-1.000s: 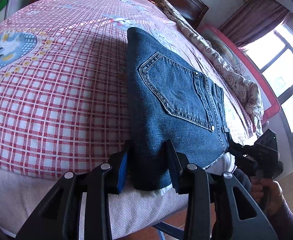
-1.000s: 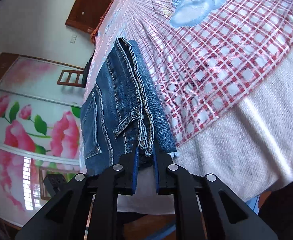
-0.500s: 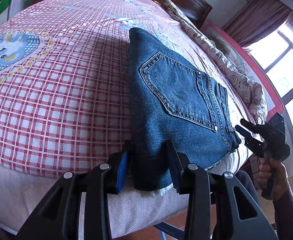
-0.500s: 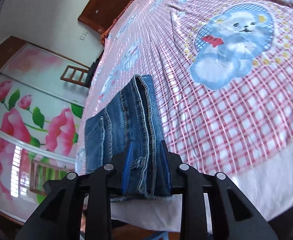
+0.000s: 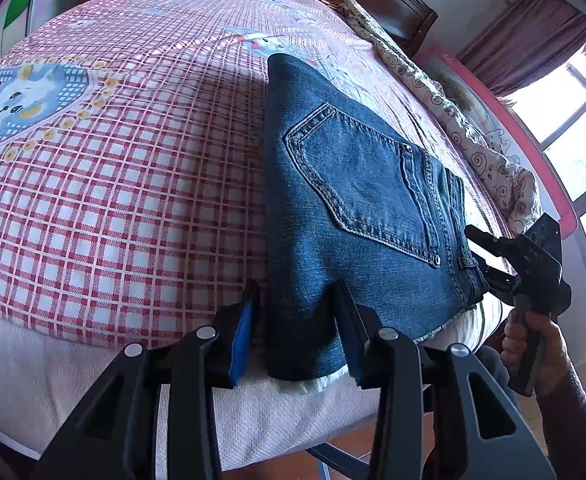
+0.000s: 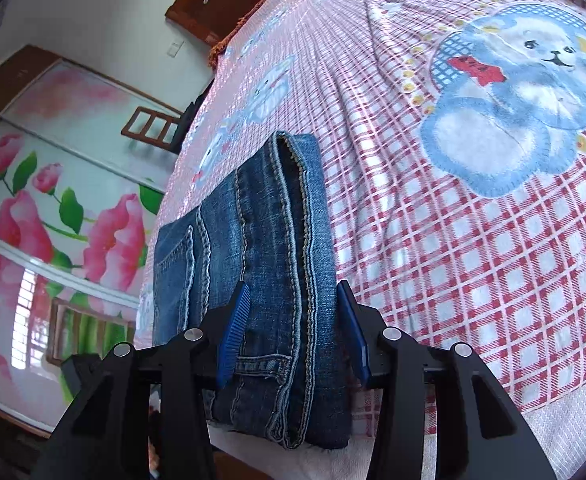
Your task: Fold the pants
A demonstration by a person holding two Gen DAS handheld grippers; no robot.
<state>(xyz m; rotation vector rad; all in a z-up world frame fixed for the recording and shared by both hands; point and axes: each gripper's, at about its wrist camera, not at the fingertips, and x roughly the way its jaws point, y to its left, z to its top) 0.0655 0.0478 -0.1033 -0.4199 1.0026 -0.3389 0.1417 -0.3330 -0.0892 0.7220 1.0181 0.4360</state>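
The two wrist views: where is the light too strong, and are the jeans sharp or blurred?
Left wrist view: the window at right is blown out white, while the jeans are sharp and throw a shadow leftward on the checked sheet. Right wrist view: glare streaks the sheet's far part; denim stitching stays crisp.

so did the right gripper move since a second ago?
Yes. In the left wrist view the right gripper has backed off the jeans' waistband corner, toward the window; its jaws have just been opening, pads off the denim.
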